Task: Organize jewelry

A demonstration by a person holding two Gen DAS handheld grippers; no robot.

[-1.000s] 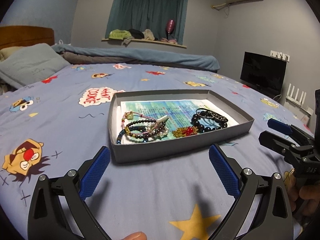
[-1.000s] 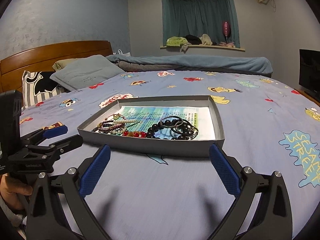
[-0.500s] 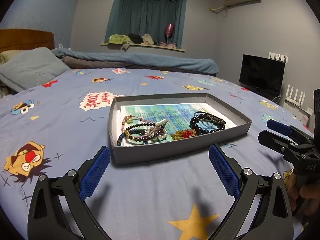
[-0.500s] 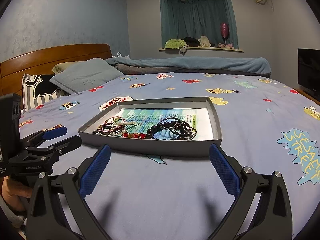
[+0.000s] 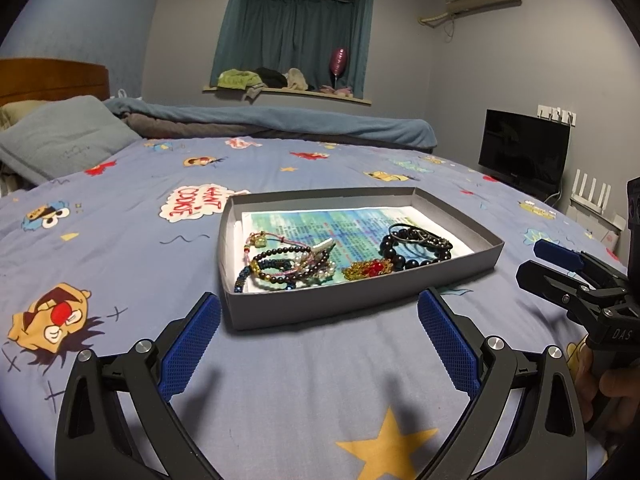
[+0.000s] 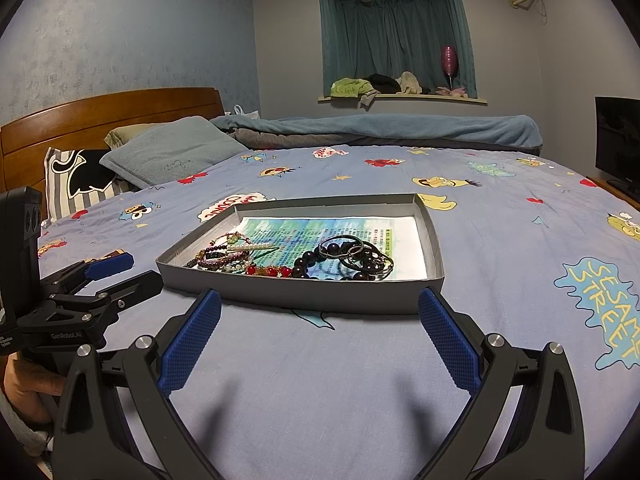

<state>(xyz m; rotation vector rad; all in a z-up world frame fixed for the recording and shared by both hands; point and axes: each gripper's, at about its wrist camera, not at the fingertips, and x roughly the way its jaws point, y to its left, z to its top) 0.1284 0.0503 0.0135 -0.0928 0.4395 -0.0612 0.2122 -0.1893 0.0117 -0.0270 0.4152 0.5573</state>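
Bedspread (image 5: 280, 380): tray (image 5: 304, 308) beyond hand-held gripper (image 5: 320, 336).

One shallow grey tray (image 5: 360, 304) sits on the one bed (image 5: 280, 380), lined with one printed sheet of paper (image 5: 344, 226). In it lie two heaps of jewelry: one tangle of thin beaded bracelets (image 5: 286, 266) whose exact number cannot be told, one red and gold piece (image 5: 370, 269), one bracelet of large dark beads (image 5: 400, 248) and about three metal bangles (image 6: 362, 254). Two grippers are in view, the left gripper (image 5: 319, 334) and the right gripper (image 6: 319, 334), each with two blue-padded fingers; there is also one television (image 5: 524, 152).
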